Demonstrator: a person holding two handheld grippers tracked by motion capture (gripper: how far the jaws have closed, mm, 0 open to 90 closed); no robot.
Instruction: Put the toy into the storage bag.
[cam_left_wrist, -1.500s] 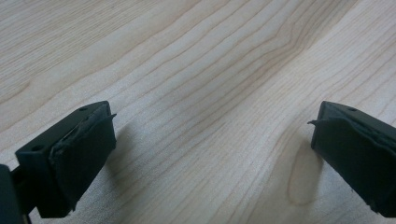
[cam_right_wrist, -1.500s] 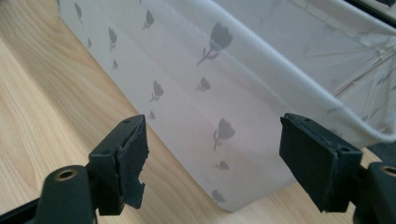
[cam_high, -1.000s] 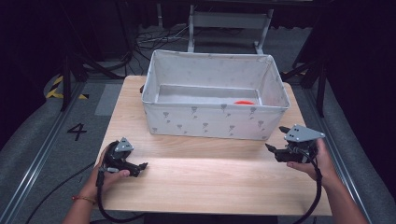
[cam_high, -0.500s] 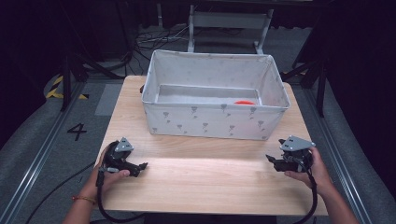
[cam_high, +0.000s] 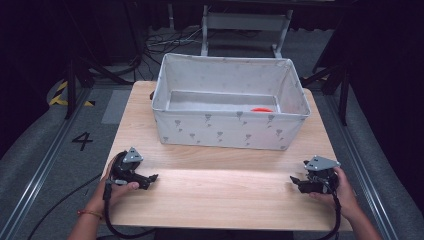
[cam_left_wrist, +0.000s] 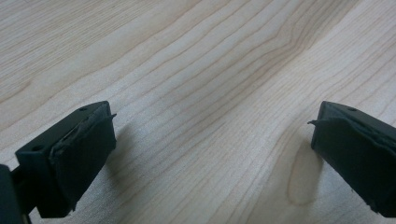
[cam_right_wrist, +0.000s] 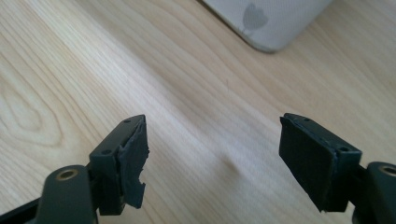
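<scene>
I count one wooden table (cam_high: 220, 200), one grey fabric bin (cam_high: 230, 131), one red thing (cam_high: 261, 109) inside it, and my two grippers: left gripper (cam_high: 150, 178), right gripper (cam_high: 295, 182).

A white fabric bin (cam_high: 230, 131) with grey tulip print stands upright mid-table, open-topped.

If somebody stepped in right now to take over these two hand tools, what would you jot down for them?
Left gripper: open, nothing between the jaws, low over the wooden table near its left front corner.
Right gripper: open, nothing between the jaws, low over the table at the right front.
Fabric bin: at the back of the table, with a red thing on its floor toward the right.
Done: nothing is in either grip.
Left: probably reaching into the bin for the red thing.
</scene>
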